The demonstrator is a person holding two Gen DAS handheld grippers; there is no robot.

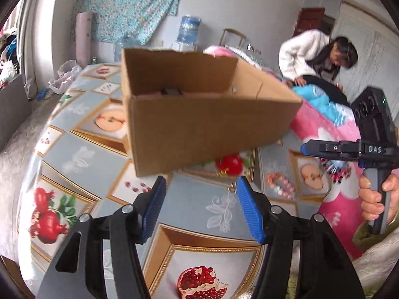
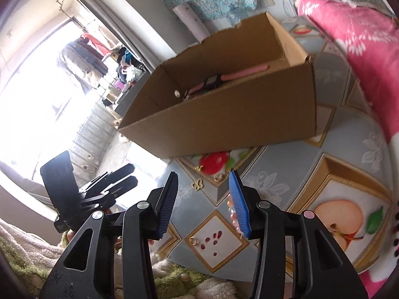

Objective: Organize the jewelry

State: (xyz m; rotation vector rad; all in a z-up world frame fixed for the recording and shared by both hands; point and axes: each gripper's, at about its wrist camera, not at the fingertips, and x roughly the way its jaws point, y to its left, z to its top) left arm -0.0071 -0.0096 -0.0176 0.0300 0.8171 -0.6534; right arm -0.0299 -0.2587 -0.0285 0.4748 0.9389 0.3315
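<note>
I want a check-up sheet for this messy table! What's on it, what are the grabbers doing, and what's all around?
Surface: table under a fruit-print cloth.
Job's things: cardboard box with a pink watch inside; pink bead bracelet, butterfly charm and gold ring on the cloth.
Clutter: pink blanket over the table edge.
Grippers: left gripper and right gripper both open, nothing between the pads.
Cables: nothing seen.
Surroundings: a person in white bending over, water bottle, floral wall cloth, bright window.
</note>
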